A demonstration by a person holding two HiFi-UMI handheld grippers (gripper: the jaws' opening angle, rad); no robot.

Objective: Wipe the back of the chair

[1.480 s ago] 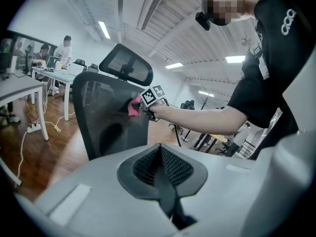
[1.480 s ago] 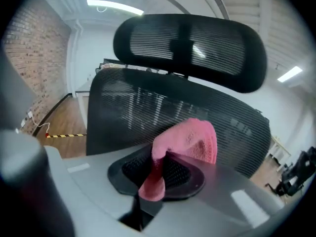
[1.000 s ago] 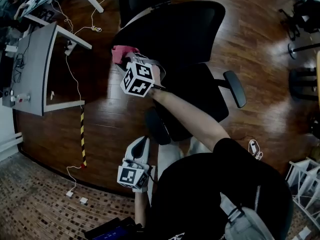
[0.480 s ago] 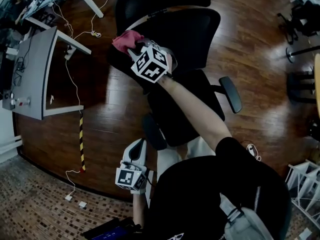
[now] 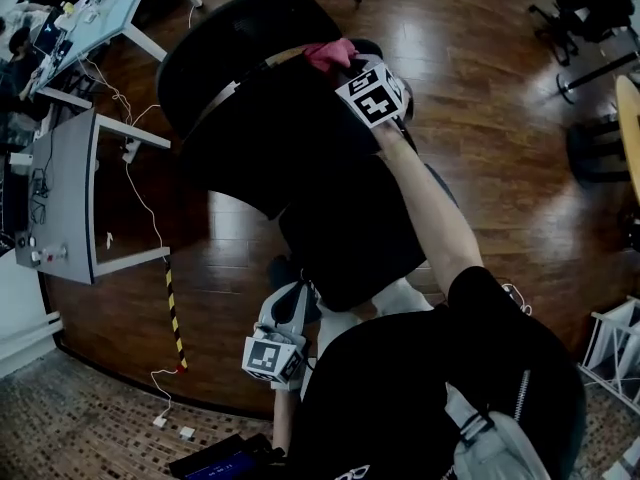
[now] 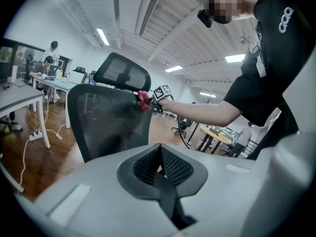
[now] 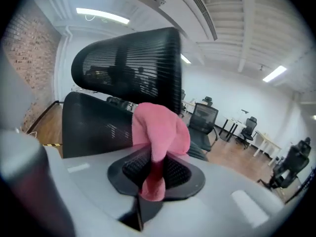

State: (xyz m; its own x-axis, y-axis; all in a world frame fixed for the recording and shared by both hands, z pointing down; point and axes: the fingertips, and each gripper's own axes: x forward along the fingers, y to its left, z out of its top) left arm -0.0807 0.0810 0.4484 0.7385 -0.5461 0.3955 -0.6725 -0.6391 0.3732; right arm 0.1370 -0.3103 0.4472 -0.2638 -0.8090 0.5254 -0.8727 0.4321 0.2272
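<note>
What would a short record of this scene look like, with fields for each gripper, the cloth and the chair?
right gripper: shut on the pink cloth, at the top edge of the chair back
left gripper: jaws together, nothing between them, held low
pink cloth: bunched, pinched at its lower end
chair back: black mesh, headrest above it

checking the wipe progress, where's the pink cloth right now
The pink cloth is clamped in the right hand-held gripper, at the top edge of the chair back just below the headrest, upper middle of the head view.
</note>
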